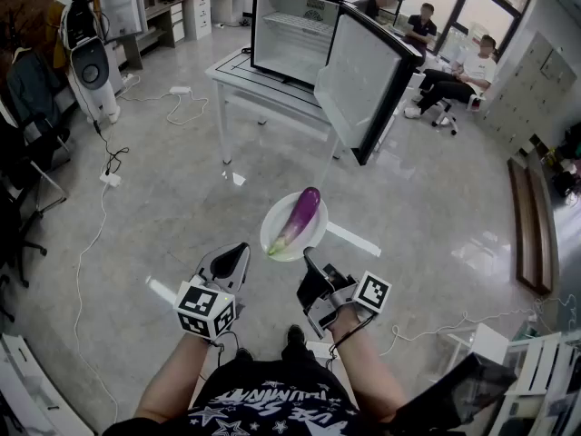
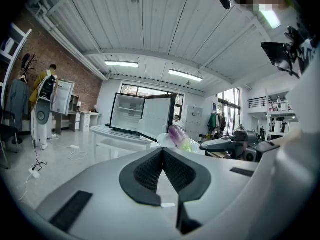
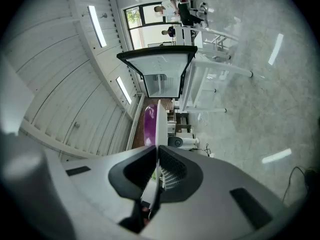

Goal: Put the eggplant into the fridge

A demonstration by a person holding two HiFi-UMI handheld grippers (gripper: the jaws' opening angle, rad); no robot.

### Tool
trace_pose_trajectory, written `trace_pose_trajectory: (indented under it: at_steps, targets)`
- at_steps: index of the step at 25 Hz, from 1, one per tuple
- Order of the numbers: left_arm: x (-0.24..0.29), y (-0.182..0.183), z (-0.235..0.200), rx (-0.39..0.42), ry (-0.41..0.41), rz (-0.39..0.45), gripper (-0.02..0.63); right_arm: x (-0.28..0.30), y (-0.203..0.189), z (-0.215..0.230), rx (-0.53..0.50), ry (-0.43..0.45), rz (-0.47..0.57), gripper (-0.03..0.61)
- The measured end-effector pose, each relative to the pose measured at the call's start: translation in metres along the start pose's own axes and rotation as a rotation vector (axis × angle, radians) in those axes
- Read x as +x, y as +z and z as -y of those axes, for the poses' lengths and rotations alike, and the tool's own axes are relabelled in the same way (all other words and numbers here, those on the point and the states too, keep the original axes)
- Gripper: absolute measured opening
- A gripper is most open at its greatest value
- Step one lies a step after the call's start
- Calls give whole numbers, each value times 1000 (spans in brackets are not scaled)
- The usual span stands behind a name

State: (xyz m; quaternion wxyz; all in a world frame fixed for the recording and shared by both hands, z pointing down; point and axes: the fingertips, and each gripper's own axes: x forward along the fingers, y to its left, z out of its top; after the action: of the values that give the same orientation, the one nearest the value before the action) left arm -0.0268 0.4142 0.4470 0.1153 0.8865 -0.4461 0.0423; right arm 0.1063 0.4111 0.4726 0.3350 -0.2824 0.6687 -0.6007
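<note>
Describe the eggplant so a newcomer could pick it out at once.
An open fridge stands on a white table ahead. Nearer the person, the right claw grips a white plate by its rim. The eggplant lies on it, the only purple thing.

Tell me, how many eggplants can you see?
1. The purple eggplant lies on the white plate that the right gripper holds by its rim. None shows on the open fridge's shelves, though parts of it are hidden.

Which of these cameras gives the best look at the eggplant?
The head view: the whole eggplant shows from above, lying on the white plate. The left gripper view catches only its purple end beyond the jaws; the right gripper view shows a purple strip beside the plate's edge.
</note>
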Motion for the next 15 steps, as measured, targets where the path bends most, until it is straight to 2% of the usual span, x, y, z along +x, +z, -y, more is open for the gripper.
trace_pose_trajectory:
  at_steps: [15]
  targets:
    - [-17,2,-4,11,-10,18,9,6,-24,-7,-20,5,-10,20]
